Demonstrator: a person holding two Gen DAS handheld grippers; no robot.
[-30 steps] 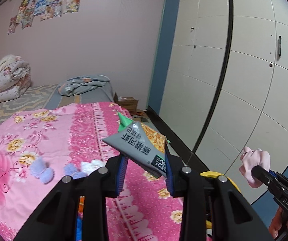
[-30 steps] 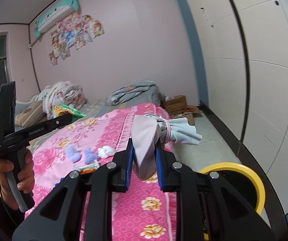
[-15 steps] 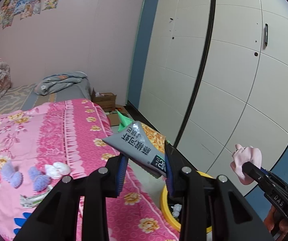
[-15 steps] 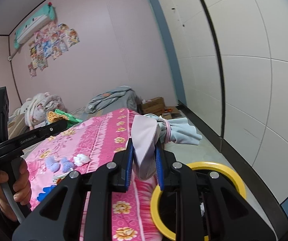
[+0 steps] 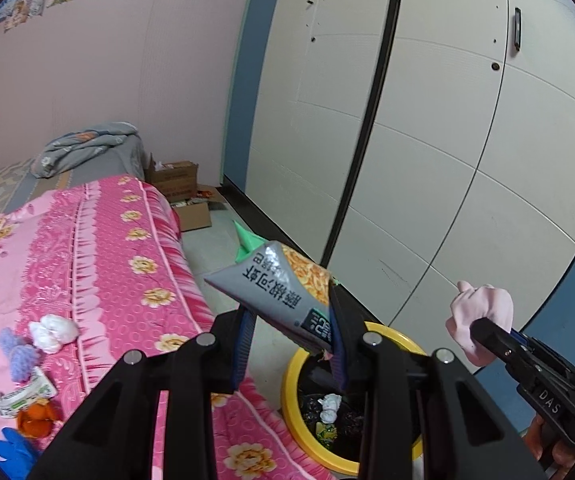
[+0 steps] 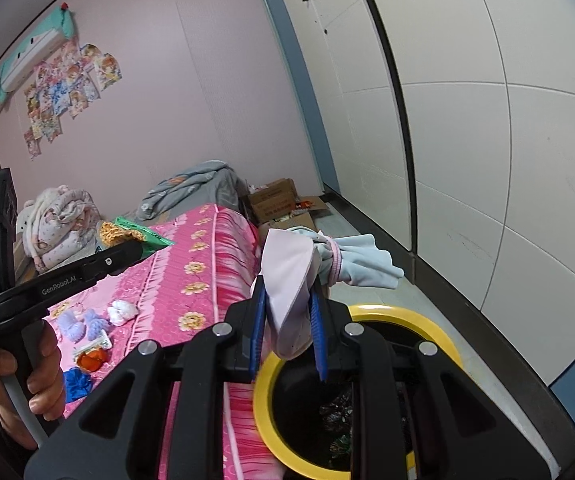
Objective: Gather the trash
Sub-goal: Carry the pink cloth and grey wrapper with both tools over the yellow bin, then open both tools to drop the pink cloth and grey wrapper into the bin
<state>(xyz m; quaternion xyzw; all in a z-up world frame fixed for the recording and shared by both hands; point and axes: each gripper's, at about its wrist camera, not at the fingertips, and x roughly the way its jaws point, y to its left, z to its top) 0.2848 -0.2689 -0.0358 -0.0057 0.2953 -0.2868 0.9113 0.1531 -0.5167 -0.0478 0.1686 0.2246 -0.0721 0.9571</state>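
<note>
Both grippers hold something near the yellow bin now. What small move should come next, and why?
Probably carry the left gripper a little farther over the yellow bin, then open it. It is shut on the snack bag, which hangs above the bin's near rim, not yet its dark middle. The right gripper, shut on the pink cloth, can follow.

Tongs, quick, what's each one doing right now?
Left tongs: closed on a snack bag.
Right tongs: closed on a pink and blue cloth.
</note>
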